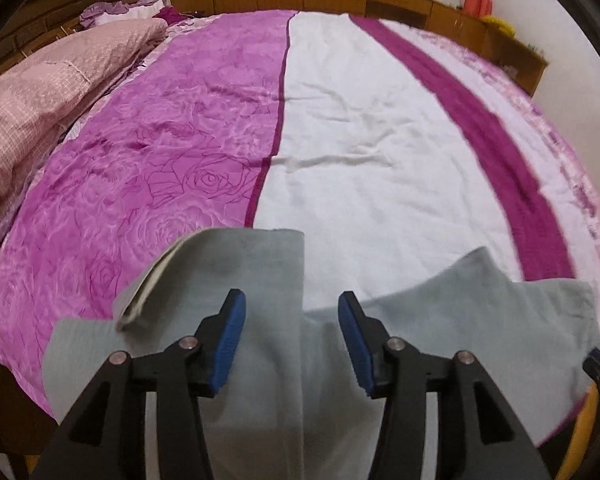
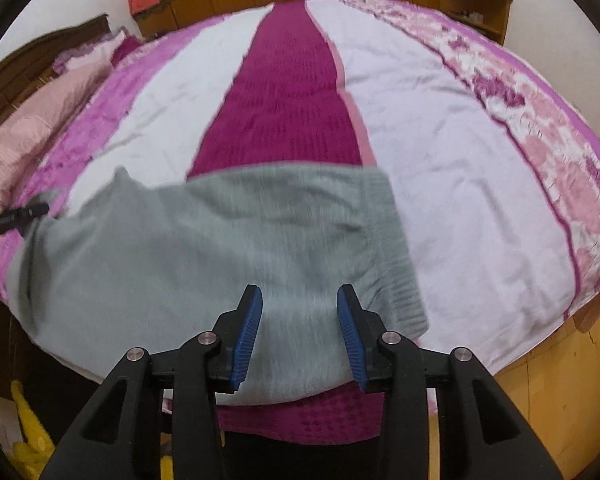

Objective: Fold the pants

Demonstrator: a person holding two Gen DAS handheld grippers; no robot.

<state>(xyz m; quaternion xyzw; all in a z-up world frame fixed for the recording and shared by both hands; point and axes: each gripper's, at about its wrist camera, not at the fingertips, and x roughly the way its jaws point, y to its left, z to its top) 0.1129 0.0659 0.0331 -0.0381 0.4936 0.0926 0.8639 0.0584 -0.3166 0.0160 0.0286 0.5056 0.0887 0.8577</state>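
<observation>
Grey pants (image 2: 204, 264) on striped bedspread (image 2: 460, 160), left tongs (image 1: 291, 338) spread, right tongs (image 2: 299, 330) spread

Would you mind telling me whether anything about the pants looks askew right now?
Yes: on the pants, the leg's far corner is flipped back, showing its pale inside, so that end does not lie flat on the bed.

Grey knit pants (image 2: 204, 264) lie flat across bed's near edge, ribbed waistband at right, one leg folded over at left, pale lining showing.
</observation>
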